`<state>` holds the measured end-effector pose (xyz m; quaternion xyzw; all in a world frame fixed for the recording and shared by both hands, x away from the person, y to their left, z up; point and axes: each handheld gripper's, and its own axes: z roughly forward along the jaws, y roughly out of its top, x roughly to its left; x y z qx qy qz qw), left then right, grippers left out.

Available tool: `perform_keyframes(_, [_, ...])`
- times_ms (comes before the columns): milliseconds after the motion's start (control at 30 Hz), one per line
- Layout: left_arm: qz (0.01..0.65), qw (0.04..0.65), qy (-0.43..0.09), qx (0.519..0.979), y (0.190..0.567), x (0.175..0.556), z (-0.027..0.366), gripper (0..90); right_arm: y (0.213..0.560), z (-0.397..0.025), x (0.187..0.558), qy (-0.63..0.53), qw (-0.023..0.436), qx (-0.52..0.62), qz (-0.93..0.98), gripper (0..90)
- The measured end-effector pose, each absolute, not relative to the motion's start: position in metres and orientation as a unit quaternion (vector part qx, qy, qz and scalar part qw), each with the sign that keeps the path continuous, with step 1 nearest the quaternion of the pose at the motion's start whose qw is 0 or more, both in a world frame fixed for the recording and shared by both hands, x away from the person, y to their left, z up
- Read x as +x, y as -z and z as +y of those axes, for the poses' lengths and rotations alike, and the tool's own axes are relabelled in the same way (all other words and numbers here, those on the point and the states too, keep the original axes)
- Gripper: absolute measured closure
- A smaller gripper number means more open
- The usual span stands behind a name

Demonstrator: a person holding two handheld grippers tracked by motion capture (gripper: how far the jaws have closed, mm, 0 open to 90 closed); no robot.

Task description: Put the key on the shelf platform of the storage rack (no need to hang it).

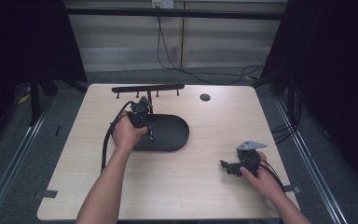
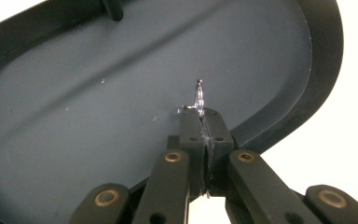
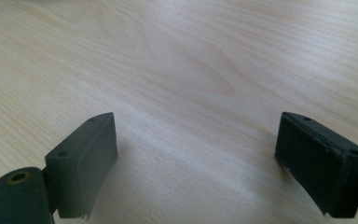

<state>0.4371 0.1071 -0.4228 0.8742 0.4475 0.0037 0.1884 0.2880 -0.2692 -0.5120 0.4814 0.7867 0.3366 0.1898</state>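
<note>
Pale wood-grain desk [image 1: 191, 186], rounded corners, set on grey floor between dark curtains; cables trailing along the back wall. Left forearm extended forward from the near edge, left hand [image 1: 127, 133] wrapped round the left hand-held gripper [image 2: 201, 122], angled down over the near-left end of a black tray [image 1: 172, 135]; jaws pressed together, pinching a small silver metal ring [image 2: 199, 97] that stands upright above the pads, just over the tray floor. Tray oval, matte dark, low raised rim, faint scuffs on the floor; located left of desk centre. Black bar rack [image 1: 148, 87] with short pegs along the far edge, its post rising at the tray's far side; small dark round disc [image 1: 205, 97] beside it to the right. Right hand [image 1: 261, 177] resting low near the right edge, right hand-held gripper [image 3: 205, 163] aimed left, jaws spread wide over bare wood, nothing between the flat black pads.
</note>
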Motion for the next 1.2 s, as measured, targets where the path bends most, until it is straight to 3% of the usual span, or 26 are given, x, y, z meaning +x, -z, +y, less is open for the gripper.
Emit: perform_keyframes(1200, [0.450, 0.175, -0.028, 0.875, 0.4315, 0.4422, 0.1059, 87.3, 0.5121, -0.2694, 0.2882, -0.337, 0.191, 0.478, 0.788, 12.2])
